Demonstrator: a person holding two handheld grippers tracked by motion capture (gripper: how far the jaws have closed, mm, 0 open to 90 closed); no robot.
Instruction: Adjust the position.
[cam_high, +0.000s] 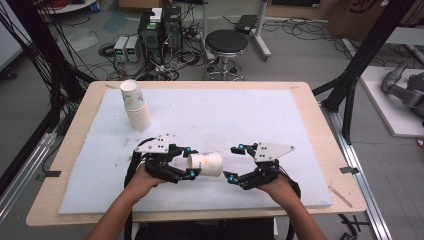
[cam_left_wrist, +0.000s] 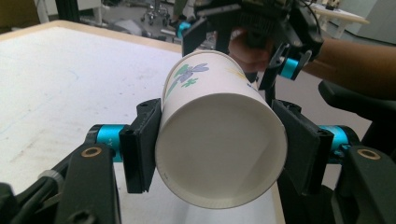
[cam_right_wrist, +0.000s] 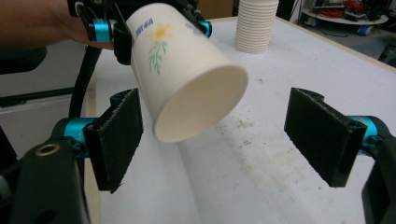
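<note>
A flower-printed paper cup (cam_high: 205, 164) lies on its side above the white foam mat (cam_high: 240, 120), its long axis level and its open mouth facing the right gripper (cam_high: 233, 163). The left gripper (cam_high: 189, 161) is clamped on the cup's base end; the right gripper's jaws stand wide apart. The blue lettering is too blurred to read. A stack of matching cups (cam_high: 134, 104) stands upright at the far left.

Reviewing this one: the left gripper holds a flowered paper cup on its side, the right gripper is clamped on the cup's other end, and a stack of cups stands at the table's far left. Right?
Not quite. The right gripper is not clamped on the paper cup: in the right gripper view its fingers stand wide apart, clear of the cup. The left gripper does hold it on its side, and the stack of cups stands at the far left.
</note>
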